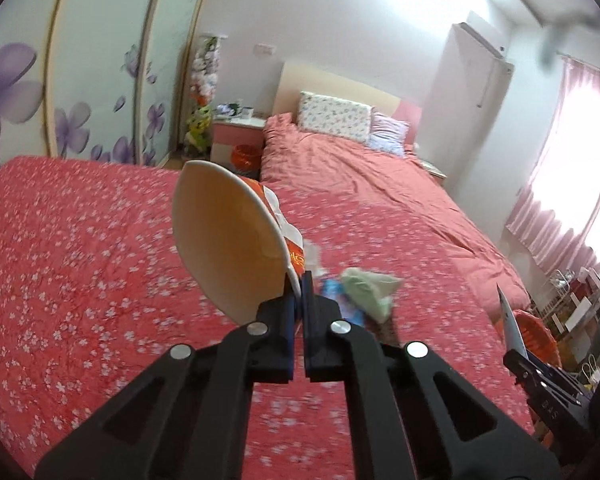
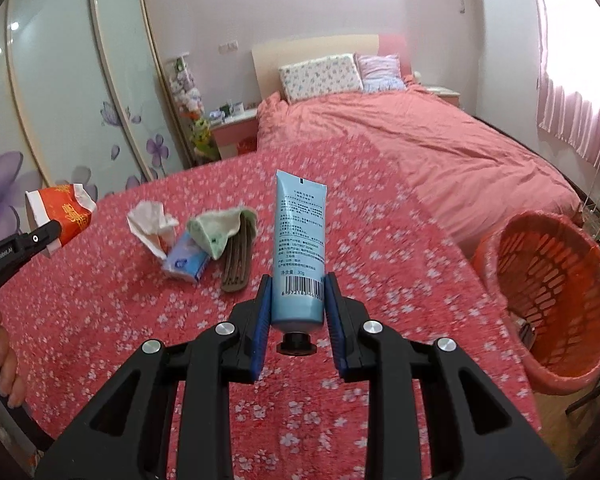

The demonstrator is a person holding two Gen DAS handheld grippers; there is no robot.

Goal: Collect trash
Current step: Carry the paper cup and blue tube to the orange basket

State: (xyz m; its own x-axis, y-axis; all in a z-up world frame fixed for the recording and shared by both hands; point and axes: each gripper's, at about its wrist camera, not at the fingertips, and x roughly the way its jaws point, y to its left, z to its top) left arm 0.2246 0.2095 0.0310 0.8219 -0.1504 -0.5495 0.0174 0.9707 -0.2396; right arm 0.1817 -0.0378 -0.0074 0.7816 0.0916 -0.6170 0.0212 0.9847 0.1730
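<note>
My left gripper (image 1: 299,294) is shut on the rim of a red and white paper cup (image 1: 228,236), held above the floral cover; the cup also shows at the left of the right wrist view (image 2: 60,212). My right gripper (image 2: 299,300) is shut on a light blue tube (image 2: 300,240) with a black cap, held upright. An orange mesh basket (image 2: 552,296) stands at the right beside the table. On the cover lie a crumpled white tissue (image 2: 150,222), a small blue packet (image 2: 186,260), a green cloth (image 2: 216,230) and a brown comb-like object (image 2: 238,262).
The red floral cover (image 2: 140,340) spreads over the table. A bed with a pink quilt (image 2: 420,148) and pillows lies behind it. A wardrobe with purple flowers (image 2: 60,100) stands at the left, pink curtains (image 2: 580,80) at the right.
</note>
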